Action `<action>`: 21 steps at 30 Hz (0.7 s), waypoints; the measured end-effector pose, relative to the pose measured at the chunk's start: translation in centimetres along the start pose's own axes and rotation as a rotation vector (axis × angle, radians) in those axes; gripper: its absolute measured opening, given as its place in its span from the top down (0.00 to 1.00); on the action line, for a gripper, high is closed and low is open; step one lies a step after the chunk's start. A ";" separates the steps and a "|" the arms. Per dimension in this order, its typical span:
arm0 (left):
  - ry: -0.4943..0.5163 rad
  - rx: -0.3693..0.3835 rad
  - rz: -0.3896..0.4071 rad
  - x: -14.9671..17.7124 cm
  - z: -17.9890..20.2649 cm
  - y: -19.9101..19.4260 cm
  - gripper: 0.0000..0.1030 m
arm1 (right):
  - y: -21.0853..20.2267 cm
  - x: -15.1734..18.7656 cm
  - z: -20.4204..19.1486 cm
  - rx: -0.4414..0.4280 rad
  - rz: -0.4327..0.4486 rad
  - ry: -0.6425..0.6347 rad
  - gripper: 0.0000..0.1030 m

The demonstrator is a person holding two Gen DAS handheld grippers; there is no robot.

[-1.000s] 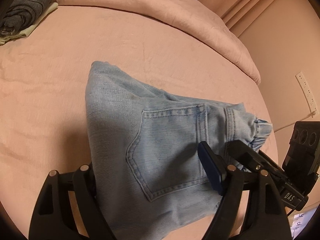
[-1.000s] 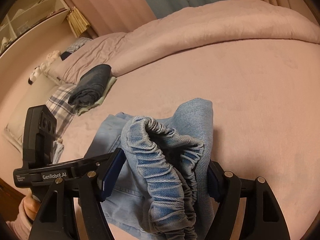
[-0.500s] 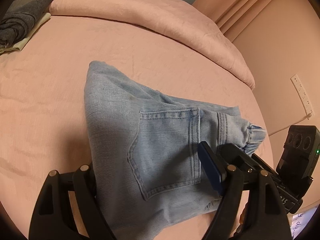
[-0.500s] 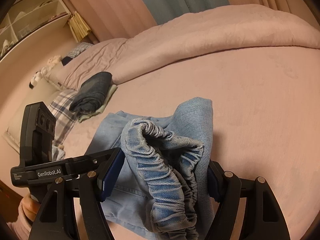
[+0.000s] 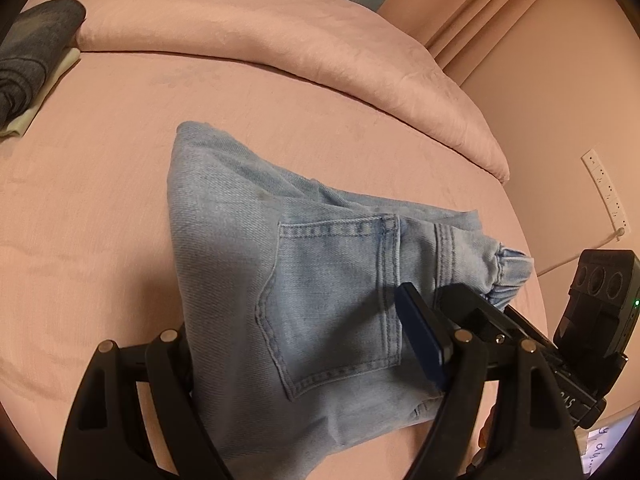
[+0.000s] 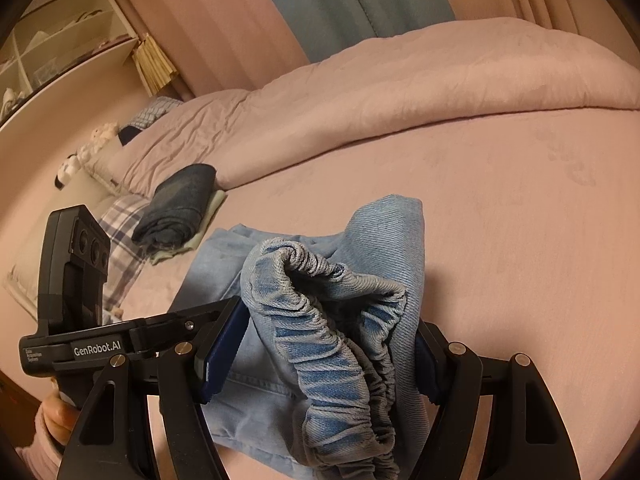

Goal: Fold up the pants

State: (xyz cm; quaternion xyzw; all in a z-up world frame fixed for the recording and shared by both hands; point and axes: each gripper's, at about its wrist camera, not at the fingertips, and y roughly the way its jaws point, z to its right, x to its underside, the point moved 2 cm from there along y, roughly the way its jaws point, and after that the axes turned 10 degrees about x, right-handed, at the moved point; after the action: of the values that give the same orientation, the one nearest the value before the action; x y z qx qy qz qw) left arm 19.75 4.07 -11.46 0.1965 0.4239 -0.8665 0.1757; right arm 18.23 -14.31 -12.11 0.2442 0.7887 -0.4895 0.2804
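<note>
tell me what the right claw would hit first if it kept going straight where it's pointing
The right claw already has the gathered elastic waistband of the light blue jeans between its fingers. Going straight on, it would likely push further into that bunched denim, then the pink bedsheet beyond; depth is hard to judge.

We see little change across the second. From the left wrist camera, the light blue jeans [image 5: 304,280] sit a touch lower and further left than before, and their gathered elastic waistband [image 5: 508,276] has drawn in toward the right claw [image 5: 460,304], so less of it sticks out past the seam. The dark folded clothes [image 5: 32,68] at the far left have slid toward the edge of view, and the rolled pink duvet [image 5: 320,44] fills less of the top. From the right wrist camera, the bunched waistband [image 6: 332,340] sits slightly lower between the claw's pads, and more of the blue curtain [image 6: 352,4] and the shelf [image 6: 60,48] shows above the bed.
</note>
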 end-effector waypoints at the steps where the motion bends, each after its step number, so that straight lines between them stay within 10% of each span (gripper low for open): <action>1: 0.001 -0.001 -0.002 -0.1 0.0 0.1 0.22 | 0.1 -0.1 0.1 0.000 0.001 0.000 0.27; 21: -0.014 -0.022 -0.031 -1.5 -0.2 1.7 0.22 | 2.3 -1.0 0.7 0.010 -0.024 0.014 0.27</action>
State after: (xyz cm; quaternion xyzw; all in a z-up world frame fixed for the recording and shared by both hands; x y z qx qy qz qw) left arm 21.85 3.42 -11.96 0.1821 0.4350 -0.8658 0.1674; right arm 20.65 -14.13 -13.11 0.2395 0.7911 -0.4951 0.2678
